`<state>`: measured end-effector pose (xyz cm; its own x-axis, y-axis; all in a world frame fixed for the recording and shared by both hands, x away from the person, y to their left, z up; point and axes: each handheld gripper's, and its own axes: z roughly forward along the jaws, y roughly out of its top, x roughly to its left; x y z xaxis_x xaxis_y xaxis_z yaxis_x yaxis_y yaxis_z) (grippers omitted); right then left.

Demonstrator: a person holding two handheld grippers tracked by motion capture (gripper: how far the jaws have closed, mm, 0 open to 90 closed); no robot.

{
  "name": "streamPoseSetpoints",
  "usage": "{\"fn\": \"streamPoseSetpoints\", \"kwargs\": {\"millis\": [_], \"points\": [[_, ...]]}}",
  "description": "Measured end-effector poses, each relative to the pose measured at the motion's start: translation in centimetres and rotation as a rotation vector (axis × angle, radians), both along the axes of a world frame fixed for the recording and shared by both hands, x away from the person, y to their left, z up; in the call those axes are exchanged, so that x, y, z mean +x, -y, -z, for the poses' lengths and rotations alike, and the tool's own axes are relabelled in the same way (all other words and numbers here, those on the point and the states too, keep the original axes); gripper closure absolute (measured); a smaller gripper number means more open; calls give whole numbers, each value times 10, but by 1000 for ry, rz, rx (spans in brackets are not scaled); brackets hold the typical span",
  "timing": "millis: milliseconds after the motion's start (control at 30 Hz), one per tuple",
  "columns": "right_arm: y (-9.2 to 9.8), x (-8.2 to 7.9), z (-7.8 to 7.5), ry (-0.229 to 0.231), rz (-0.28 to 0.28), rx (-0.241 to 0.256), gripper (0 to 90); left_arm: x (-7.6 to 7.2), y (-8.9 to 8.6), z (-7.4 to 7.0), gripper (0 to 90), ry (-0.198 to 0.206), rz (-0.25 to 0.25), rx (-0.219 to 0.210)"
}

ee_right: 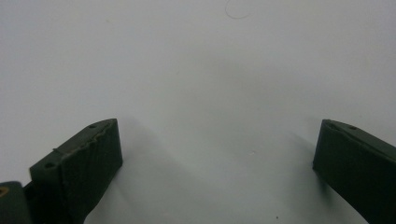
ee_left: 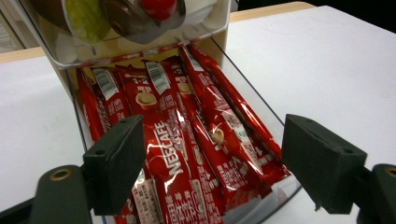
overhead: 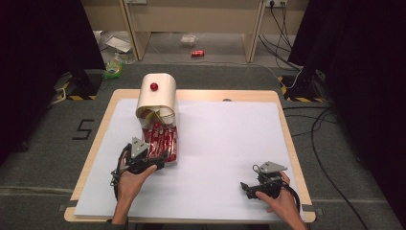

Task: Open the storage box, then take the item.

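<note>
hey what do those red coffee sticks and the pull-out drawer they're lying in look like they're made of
The coffee sticks look like glossy printed foil or plastic film: they crinkle and catch bright glare. The drawer seems to be clear hard plastic, since the white sheet shows through its wall. The left claw hangs open over them, its pads a matte dark rubber or plastic by the look.

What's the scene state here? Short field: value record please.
surface: white sheet over a wooden table
container: cream dispenser box with a red knob, its clear drawer pulled open toward the person
contents: red Nescafe sachets lying lengthwise in the drawer
left gripper: jaws open, poised over the sachets at the drawer's near end, nothing gripped
right gripper: jaws open, over bare sheet at the near right, apart from the box
floor: red can beyond the table
</note>
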<state>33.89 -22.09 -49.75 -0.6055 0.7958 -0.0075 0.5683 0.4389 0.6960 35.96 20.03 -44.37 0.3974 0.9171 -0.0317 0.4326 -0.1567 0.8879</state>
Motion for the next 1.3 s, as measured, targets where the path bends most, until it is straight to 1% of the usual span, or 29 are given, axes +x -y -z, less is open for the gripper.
{"fn": "streamPoseSetpoints", "kwargs": {"millis": [167, 300, 433, 600, 667, 733, 767, 800, 1033, 1100, 1167, 1300], "points": [[0, 0, 0, -1, 0, 0, 17, 5, -2, 1, 240, -1, -11, -8], [0, 0, 0, -1, 0, 0, 17, 7, -3, 2, 265, 0, -15, -2], [0, 0, 0, -2, 1, 0, 17, 9, -4, 2, 286, -2, -20, -13], [0, 0, 0, -1, 0, 0, 17, 12, -7, 4, 327, -2, -29, -15], [0, 0, 0, -1, 0, 0, 17, 13, -8, 5, 356, -7, -33, -14], [0, 0, 0, 0, -1, 0, 17, 14, -9, 5, 375, -11, -32, -18], [0, 0, 0, 0, -1, 0, 17, 16, -11, 7, 385, -16, -31, -34], [0, 0, 0, 0, -1, 0, 17, 17, -12, 8, 393, -17, -34, -40], [0, 0, 0, -2, 0, 0, 17, 19, -12, 10, 457, -21, -32, -39], [0, 0, 0, -1, -1, 0, 17, 20, -11, 11, 487, -20, -28, -30], [0, 0, 0, -2, 0, 0, 17, 19, -11, 12, 514, -17, -34, -22], [0, 0, 0, 0, -1, -1, 17, 19, -12, 12, 562, -14, -34, -25]]}}
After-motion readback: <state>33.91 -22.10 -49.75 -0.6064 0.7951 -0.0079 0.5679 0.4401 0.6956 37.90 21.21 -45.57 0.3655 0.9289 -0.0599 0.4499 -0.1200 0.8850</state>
